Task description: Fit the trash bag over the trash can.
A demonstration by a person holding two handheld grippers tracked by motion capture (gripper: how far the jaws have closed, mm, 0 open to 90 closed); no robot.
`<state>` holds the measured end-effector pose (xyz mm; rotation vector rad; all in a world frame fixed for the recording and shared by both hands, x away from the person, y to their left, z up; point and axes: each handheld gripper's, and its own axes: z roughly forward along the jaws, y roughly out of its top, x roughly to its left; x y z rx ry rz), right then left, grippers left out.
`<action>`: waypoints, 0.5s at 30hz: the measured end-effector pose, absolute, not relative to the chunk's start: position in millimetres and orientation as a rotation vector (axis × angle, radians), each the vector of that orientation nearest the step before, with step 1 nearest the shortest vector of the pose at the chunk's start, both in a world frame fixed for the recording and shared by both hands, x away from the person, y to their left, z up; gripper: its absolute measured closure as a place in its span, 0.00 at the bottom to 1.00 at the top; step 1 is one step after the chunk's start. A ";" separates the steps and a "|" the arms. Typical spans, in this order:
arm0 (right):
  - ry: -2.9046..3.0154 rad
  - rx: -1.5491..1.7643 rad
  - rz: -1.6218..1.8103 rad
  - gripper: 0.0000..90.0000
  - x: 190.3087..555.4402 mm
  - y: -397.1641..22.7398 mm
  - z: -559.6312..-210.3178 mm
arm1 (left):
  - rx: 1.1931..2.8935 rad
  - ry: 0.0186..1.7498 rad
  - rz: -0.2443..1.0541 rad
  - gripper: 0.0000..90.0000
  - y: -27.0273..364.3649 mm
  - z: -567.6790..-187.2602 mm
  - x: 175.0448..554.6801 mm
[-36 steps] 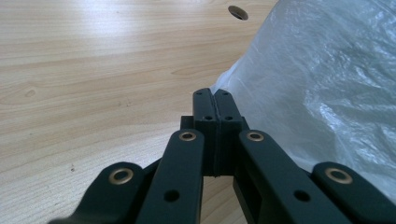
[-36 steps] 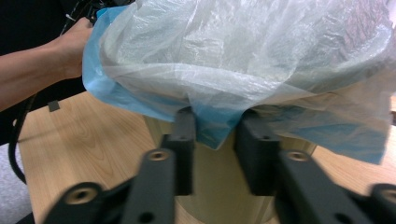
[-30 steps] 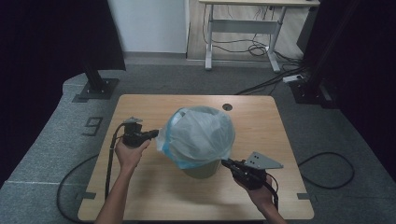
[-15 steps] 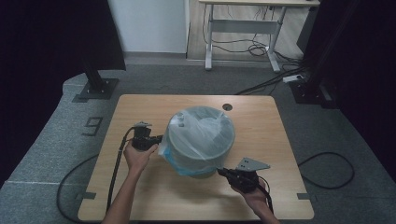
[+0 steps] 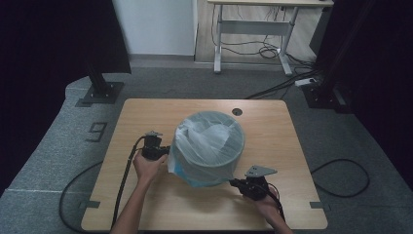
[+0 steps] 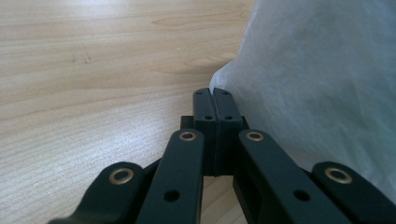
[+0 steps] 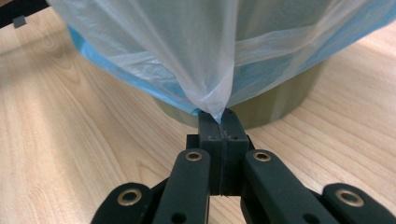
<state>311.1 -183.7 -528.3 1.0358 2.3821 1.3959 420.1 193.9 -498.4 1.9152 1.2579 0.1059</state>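
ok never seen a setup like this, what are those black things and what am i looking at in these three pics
The black things are hand-held grippers: simple two-jaw clamps, one in each of a person's hands. The wide picture is from a camera above the wooden table; you see the left gripper and the right gripper on either side of a round bin lined with a thin plastic bag. The other two pictures come from small cameras riding on the grippers, looking along their jaws. In the left gripper view the jaws are closed on the bag's edge. In the right gripper view they pinch a pulled-down fold of the bag. So both clamps hold the bag's rim over the outside of the bin.
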 end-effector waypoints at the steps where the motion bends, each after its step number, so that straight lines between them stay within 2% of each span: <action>1: 2.386 1.046 1.391 0.99 312.3 -184.8 -529.7 | 1.914 1.258 0.106 1.00 194.1 -498.9 420.0; 15: 2.386 1.046 1.270 0.99 316.4 -189.4 -540.4 | 1.900 1.255 0.093 1.00 193.5 -505.2 416.8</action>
